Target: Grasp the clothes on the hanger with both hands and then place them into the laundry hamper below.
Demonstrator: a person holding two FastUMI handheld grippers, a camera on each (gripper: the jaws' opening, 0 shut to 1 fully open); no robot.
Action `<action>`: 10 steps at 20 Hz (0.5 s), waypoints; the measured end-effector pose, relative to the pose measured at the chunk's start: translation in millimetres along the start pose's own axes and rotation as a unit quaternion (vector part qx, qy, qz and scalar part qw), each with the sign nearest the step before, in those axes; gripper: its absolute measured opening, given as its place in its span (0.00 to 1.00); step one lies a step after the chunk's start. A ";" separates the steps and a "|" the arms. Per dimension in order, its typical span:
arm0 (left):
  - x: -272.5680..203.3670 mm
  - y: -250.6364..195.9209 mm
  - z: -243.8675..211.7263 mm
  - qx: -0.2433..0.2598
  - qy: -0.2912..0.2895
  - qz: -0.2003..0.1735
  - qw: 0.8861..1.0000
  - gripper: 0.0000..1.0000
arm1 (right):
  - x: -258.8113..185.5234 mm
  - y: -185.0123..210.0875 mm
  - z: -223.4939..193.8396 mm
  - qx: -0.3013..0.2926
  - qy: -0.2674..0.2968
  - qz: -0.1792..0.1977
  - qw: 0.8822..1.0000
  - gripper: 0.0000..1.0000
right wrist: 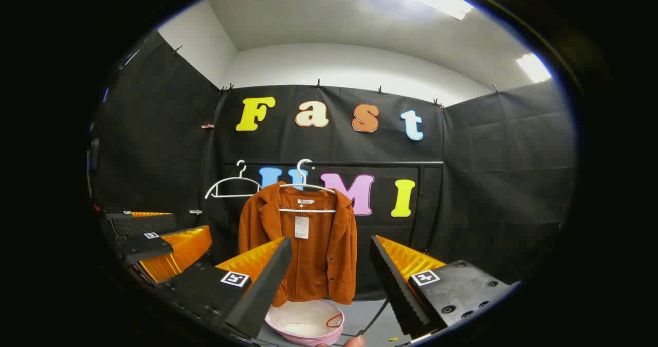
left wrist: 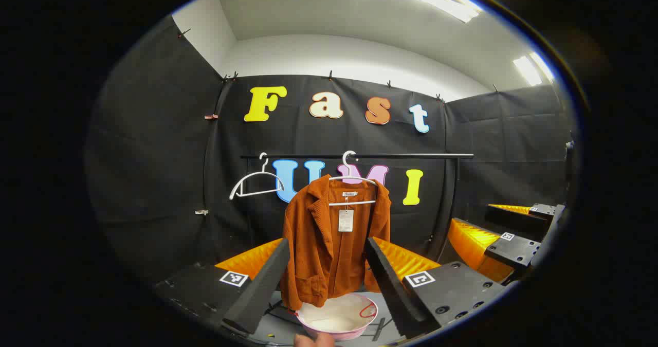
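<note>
Left gripper view, empty hanger (left wrist: 255,185): white, on the rail (left wrist: 411,156) in the left-centre of the frame, nothing on it.
Left gripper view, jacket (left wrist: 329,244): rust-brown ribbed jacket in the middle of the frame, hung open-fronted on a second white hanger (left wrist: 352,182), a paper tag dangling at the collar.
Left gripper view, laundry hamper (left wrist: 338,316): pale pink basin at the bottom centre, directly under the jacket's hem.
Left gripper (left wrist: 329,280): fingers spread wide at the bottom of the frame, holding nothing, well short of the jacket.
Left gripper view, other gripper (left wrist: 506,234): at the right edge, also apart from the cloth.
Right gripper view, jacket (right wrist: 308,244): left of centre, hem hanging just above the laundry hamper (right wrist: 306,322).
Right gripper (right wrist: 329,280): fingers wide apart, empty, the jacket seen partly behind the left-hand finger.
Handling: the jacket looks soft, light and limp; it should fold and sag once off the hanger, and the ribbed cloth ought to give a fair grip.
Where to hold: probably one shoulder per gripper, near the hanger's ends, pinching a fold of cloth so it can be lifted off the arms.
Risk: tugging downward could drag the hanger along or snag the collar.
</note>
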State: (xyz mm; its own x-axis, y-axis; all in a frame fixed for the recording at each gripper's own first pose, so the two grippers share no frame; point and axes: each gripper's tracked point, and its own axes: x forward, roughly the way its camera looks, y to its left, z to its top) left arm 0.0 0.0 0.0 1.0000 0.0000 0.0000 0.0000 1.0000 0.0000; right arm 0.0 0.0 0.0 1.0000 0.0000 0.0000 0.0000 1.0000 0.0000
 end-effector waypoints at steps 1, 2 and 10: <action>0.4 -0.9 -1.0 -0.001 0.001 -0.002 1.000 0.95 | 0.1 0.4 0.1 0.001 0.000 0.000 1.000 0.98; 0.9 -1.3 -1.2 -0.002 0.001 -0.003 1.000 0.95 | 0.5 0.4 0.1 0.001 0.000 0.000 1.000 0.98; -9.4 -9.6 9.1 0.006 -0.015 -0.012 1.000 0.95 | 1.5 1.3 0.5 0.002 -0.001 -0.005 1.000 0.98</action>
State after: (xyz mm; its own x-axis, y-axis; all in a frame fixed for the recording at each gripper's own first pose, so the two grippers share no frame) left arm -9.4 -9.6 9.1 0.9993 -0.0234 0.0297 0.0230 0.9997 0.0117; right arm 1.5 1.3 0.5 1.0000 -0.0090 0.0021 0.0090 0.9999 0.0048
